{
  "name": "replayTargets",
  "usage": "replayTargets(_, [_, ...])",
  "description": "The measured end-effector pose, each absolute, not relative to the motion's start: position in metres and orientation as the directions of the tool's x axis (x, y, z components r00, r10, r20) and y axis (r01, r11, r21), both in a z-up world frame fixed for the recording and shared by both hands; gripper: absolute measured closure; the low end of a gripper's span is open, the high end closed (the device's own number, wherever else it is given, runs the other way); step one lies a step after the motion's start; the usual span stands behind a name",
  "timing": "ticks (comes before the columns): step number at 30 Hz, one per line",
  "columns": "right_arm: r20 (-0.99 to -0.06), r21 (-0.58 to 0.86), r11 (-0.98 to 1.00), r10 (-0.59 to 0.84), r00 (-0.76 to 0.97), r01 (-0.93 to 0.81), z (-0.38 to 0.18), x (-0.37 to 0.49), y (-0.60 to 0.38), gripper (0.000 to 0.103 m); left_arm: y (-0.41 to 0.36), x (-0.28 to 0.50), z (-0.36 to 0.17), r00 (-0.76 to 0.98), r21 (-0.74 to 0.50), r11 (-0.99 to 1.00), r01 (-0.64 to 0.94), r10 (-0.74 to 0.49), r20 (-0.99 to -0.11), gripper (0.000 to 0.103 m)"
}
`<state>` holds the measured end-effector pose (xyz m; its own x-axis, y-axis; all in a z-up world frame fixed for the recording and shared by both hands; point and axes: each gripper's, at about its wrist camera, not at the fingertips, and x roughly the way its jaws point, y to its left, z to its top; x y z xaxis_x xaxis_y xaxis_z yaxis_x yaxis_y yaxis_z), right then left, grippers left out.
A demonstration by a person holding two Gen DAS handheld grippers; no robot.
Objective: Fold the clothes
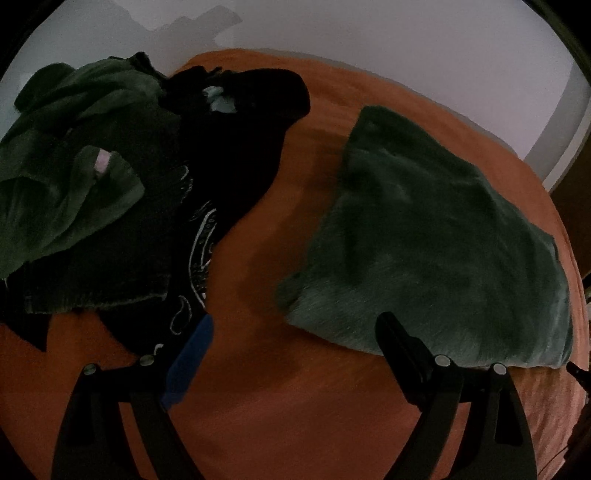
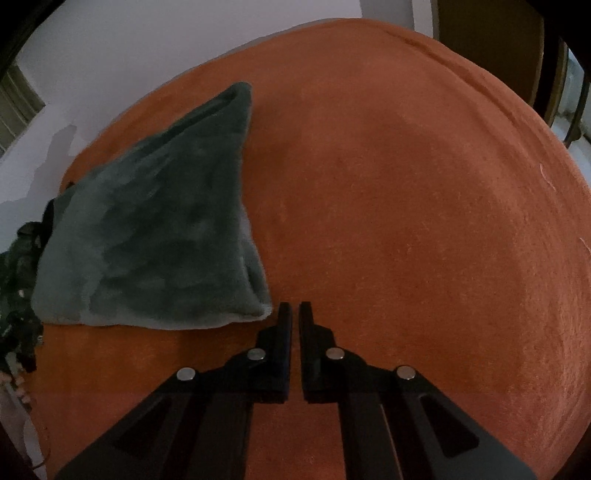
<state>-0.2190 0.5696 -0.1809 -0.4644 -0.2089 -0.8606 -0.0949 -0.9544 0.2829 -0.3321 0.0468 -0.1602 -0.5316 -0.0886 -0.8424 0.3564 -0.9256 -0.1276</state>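
Observation:
A folded grey-green fleece garment (image 1: 436,236) lies flat on the orange bedspread (image 1: 280,369); the right wrist view shows the same folded fleece (image 2: 155,236) at the left. A heap of unfolded clothes sits at the left: an olive green garment (image 1: 74,192) over a black printed garment (image 1: 229,155). My left gripper (image 1: 295,328) hangs open over bare bedspread between heap and fleece, its right finger overlapping the fleece's near edge. My right gripper (image 2: 294,308) is shut with nothing between its fingers, just right of the fleece's near corner.
The orange bedspread (image 2: 424,206) stretches wide to the right of the fleece. A white wall (image 1: 369,33) rises behind the bed. A wooden chair (image 2: 491,40) stands past the far right edge. Dark clothes (image 2: 18,295) show at the left rim.

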Motion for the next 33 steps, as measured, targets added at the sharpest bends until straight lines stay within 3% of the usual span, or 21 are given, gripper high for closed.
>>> replayTargets(2, [-0.856, 0.297, -0.952, -0.230, -0.463, -0.078, -0.179, -0.217, 0.566, 0.083, 0.046, -0.332, -0.162, -0.534, -0.140, -0.924, 0.355, -0.077, -0.842, 0.012])
replayTargets(4, [-0.847, 0.318, -0.946, -0.257, -0.465, -0.057, -0.179, -0.218, 0.559, 0.041, 0.046, -0.333, -0.163, -0.535, -0.153, -0.923, 0.352, -0.064, -0.842, 0.012])
replayTargets(7, [-0.828, 0.348, -0.936, -0.285, -0.483, -0.044, -0.176, -0.222, 0.550, 0.036, 0.048, -0.334, -0.164, -0.539, -0.151, -0.931, 0.333, -0.057, -0.840, 0.012])
replayTargets(11, [-0.836, 0.349, -0.937, -0.299, -0.459, -0.026, -0.181, -0.230, 0.540, 0.037, 0.049, -0.334, -0.167, -0.539, -0.140, -0.941, 0.309, -0.052, -0.841, 0.012])
replayTargets(12, [-0.841, 0.336, -0.942, -0.294, -0.453, -0.012, -0.183, -0.232, 0.536, 0.054, 0.049, -0.333, -0.167, -0.541, -0.135, -0.943, 0.306, -0.055, -0.839, 0.012])
replayTargets(13, [-0.851, 0.300, -0.954, -0.272, -0.449, 0.007, -0.183, -0.233, 0.530, 0.081, 0.049, -0.332, -0.168, -0.543, -0.129, -0.945, 0.302, -0.059, -0.838, 0.012])
replayTargets(15, [-0.863, 0.256, -0.966, -0.240, -0.444, 0.026, -0.183, -0.233, 0.525, 0.089, 0.049, -0.330, -0.168, -0.552, -0.110, -0.952, 0.286, -0.070, -0.831, 0.012])
replayTargets(20, [-0.855, 0.247, -0.969, -0.219, -0.470, 0.002, -0.181, -0.233, 0.531, 0.093, 0.041, -0.327, -0.166, -0.585, -0.105, -0.966, 0.235, -0.054, -0.809, 0.012])
replayTargets(30, [-0.840, 0.282, -0.959, -0.253, -0.479, 0.012, -0.190, -0.236, 0.530, 0.093, 0.038, -0.342, -0.171, -0.628, -0.229, -0.958, 0.176, 0.070, -0.775, 0.016])
replayTargets(32, [-0.839, 0.299, -0.954, -0.264, -0.475, 0.003, -0.193, -0.242, 0.530, 0.093, 0.040, -0.347, -0.175, -0.633, -0.246, -0.957, 0.152, 0.097, -0.768, 0.050])
replayTargets(33, [-0.839, 0.302, -0.953, -0.267, -0.475, 0.003, -0.192, -0.241, 0.531, 0.093, 0.039, -0.349, -0.178, -0.628, -0.253, -0.956, 0.147, 0.108, -0.771, 0.072])
